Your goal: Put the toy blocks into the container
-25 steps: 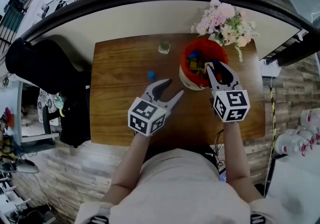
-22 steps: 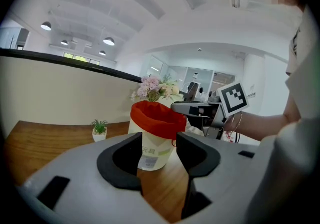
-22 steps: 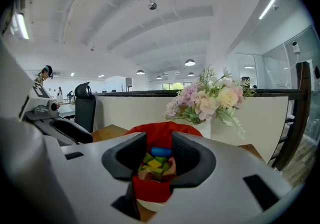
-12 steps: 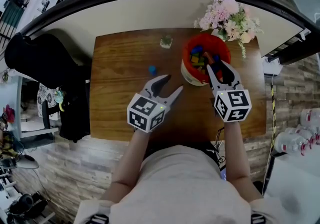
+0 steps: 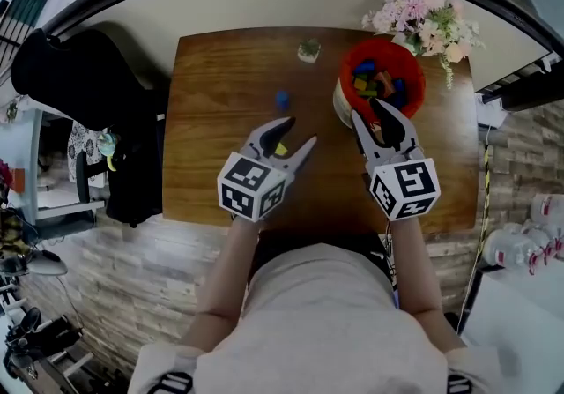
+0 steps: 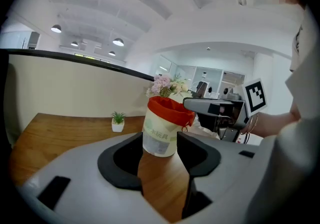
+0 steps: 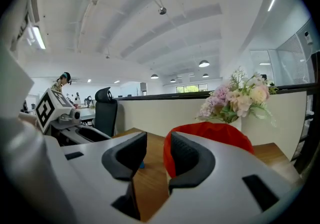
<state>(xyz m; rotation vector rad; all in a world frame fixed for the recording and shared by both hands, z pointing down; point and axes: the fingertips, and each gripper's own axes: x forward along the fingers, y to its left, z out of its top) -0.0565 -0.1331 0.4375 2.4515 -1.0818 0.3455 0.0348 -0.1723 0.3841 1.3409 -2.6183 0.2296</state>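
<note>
Table: brown rectangular wooden table (image 5: 220, 119), centre of the head view; its near edge is cut off by the person's torso.
Tub: round cream-walled tub with a red liner (image 5: 418, 84), upright at the table's upper right, just below a pink and cream flower bunch (image 5: 432, 18). The left gripper view shows a printed label on the wall, too small to read.
Left tongs: left tongs (image 5: 298, 132), grey with black pads, lower centre, released. In their own view only bare wood fills the gap, with the tub beyond.
Right tongs: right tongs (image 5: 372, 115), released and empty, tips overlapping the tub's near rim. Their own view shows the red liner behind the right-hand pad; contact cannot be told.
Blocks in tub: heaped blocks (image 5: 374, 84) in blue, green, orange and dark colours; number unclear, partly covered by the right tongs.
Blue block: small blue block (image 5: 282, 100), loose on the table, upper centre.
Yellow piece: small yellow piece (image 5: 280, 149) between the left tongs' arms; shape unclear.
</note>
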